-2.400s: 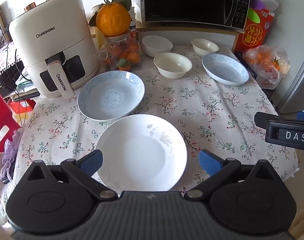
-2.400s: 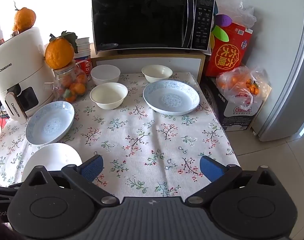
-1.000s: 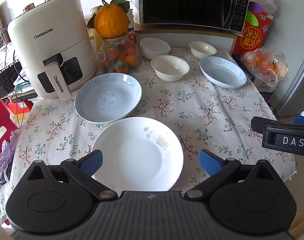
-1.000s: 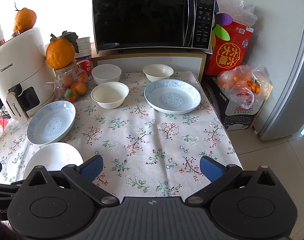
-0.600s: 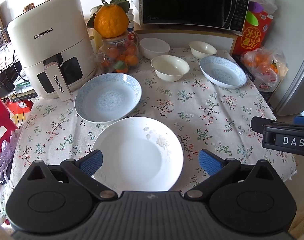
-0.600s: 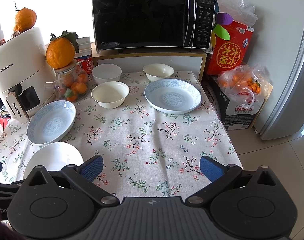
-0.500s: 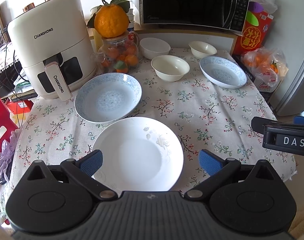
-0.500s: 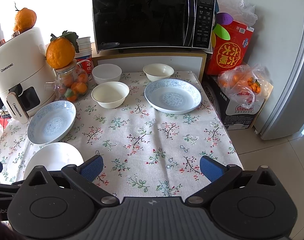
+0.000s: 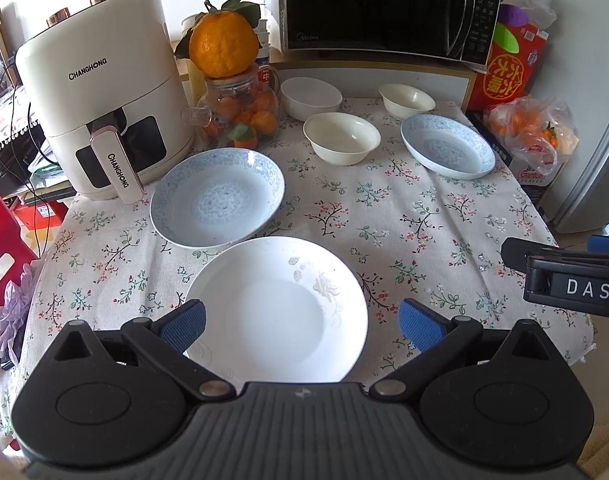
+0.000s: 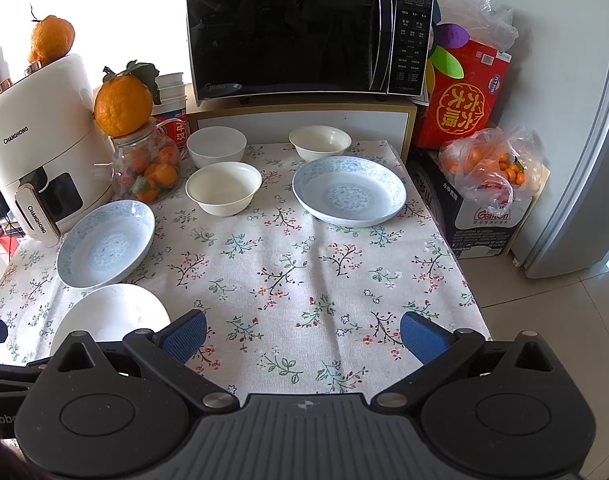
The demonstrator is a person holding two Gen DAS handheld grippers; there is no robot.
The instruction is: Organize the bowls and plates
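Observation:
A plain white plate lies at the near edge of the flowered tablecloth, between and below the fingers of my open left gripper. A blue-patterned plate lies just behind it, and a second blue-patterned plate lies at the far right. Three white bowls stand at the back: one in the middle, one behind it, one at the far right. My right gripper is open and empty above the table's near right edge.
A white air fryer stands at the left, a glass jar of oranges beside it, and a microwave on a shelf at the back. A bag of oranges on a box sits off the table's right side.
Both grippers have drawn back slightly from the table over the last seconds. In the last half second nothing has visibly moved.

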